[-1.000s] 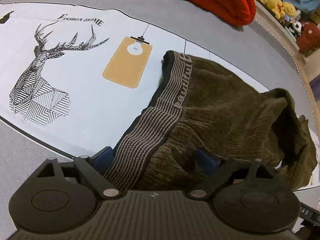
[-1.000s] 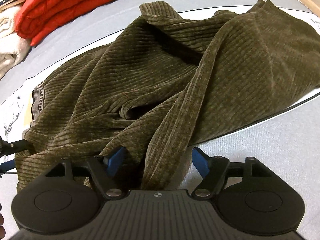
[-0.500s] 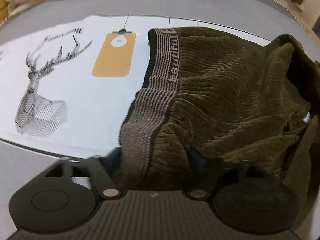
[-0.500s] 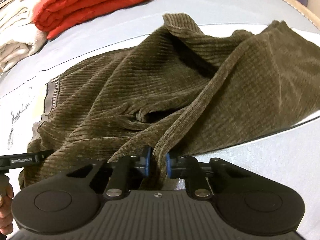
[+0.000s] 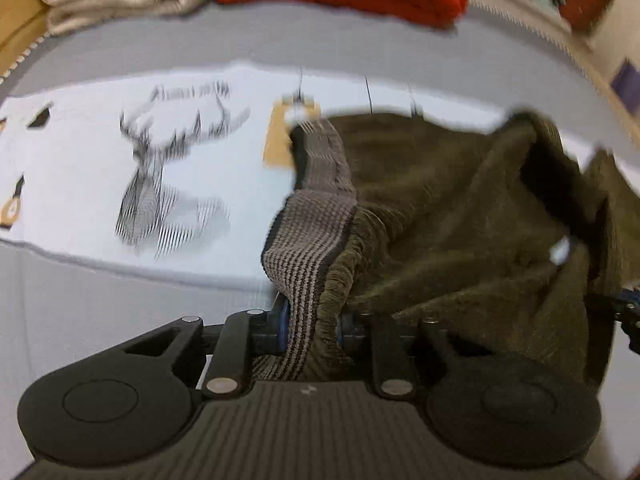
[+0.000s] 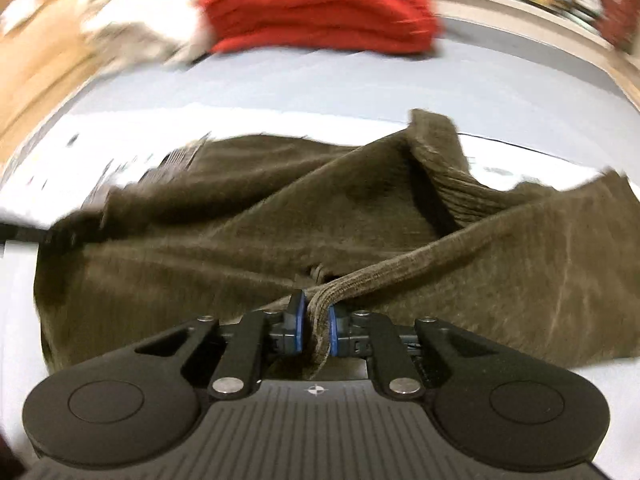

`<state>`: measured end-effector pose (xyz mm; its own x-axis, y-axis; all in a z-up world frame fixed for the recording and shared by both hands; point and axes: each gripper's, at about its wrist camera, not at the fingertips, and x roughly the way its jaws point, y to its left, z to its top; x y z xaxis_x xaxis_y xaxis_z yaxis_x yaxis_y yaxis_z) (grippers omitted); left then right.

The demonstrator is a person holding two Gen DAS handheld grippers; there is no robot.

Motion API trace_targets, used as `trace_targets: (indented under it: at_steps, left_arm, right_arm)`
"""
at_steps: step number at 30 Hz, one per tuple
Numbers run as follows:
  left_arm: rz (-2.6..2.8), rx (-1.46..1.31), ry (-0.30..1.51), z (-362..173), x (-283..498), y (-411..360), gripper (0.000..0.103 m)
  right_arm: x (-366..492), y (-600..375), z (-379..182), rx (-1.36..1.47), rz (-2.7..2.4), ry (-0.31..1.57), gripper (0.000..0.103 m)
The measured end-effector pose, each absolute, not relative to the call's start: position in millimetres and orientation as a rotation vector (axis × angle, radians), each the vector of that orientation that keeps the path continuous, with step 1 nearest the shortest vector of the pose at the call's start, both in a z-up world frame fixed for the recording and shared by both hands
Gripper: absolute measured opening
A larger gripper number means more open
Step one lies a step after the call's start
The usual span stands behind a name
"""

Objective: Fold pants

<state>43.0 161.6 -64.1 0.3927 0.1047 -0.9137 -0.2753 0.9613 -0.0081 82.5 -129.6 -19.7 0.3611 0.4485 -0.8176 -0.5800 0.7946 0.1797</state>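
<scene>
A second ago both sets of jaws stood wide over the pants point(image 5: 460, 208) on the printed mat point(image 5: 80, 168); now our left gripper point(image 5: 310, 326) is closing on the striped waistband point(image 5: 312, 232) and our right gripper point(image 6: 316, 324) is clamping a corduroy edge, so we judge the lift for fold 1 can start.

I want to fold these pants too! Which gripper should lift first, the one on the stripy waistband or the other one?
Probably the left gripper: its jaws are closing on the stripy waistband, the pants' tidy end. The right gripper only pinches a rumpled fold.
</scene>
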Motion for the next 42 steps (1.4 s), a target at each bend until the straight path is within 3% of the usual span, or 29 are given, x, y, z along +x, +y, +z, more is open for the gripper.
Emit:
trace_targets:
  at_steps: [3,7,9,13,18,28,34,36,41,42]
  left_arm:
    - [0.123,-0.081,1.232,-71.7,29.4,155.7,0.039]
    - [0.173,-0.149,1.171,-63.6,28.5,177.4,0.062]
    - [0.247,-0.26,1.105,-55.1,33.8,199.0,0.066]
    - [0.364,-0.485,1.009,-60.3,50.1,231.0,0.067]
    - [0.384,-0.592,1.043,-90.5,84.1,229.1,0.068]
    - [0.408,-0.492,1.082,-124.6,125.4,225.2,0.079]
    - [0.397,-0.479,1.068,-128.3,137.7,218.1,0.078]
    - [0.383,-0.464,1.07,-130.8,143.0,211.9,0.076]
    - [0.362,-0.36,1.07,-127.7,147.5,196.1,0.04]
    - [0.358,-0.359,1.061,-124.8,146.1,196.8,0.029]
  right_arm:
    - [58.2,-124.2,-34.2,-0.348,0.832,1.084,0.012]
    - [46.0,-131.4,-48.7,-0.46,0.89,1.139,0.017]
    - [64.4,-143.0,-39.4,-0.32,0.87,1.16,0.017]
    - [96.5,-163.5,-15.1,-0.025,0.76,1.109,0.045]
    - [123.4,-176.8,-20.9,0.099,0.506,1.062,0.044]
    - [164.9,-184.6,-60.1,0.204,0.233,1.162,0.046]
    - [171.1,-187.3,-67.1,0.224,0.205,1.144,0.044]
    - [173.1,-190.5,-66.9,0.24,0.194,1.14,0.039]
    - [170.4,-198.1,-61.3,0.239,0.191,1.108,0.011]
    - [169.9,-198.6,-58.9,0.235,0.195,1.1,0.01]
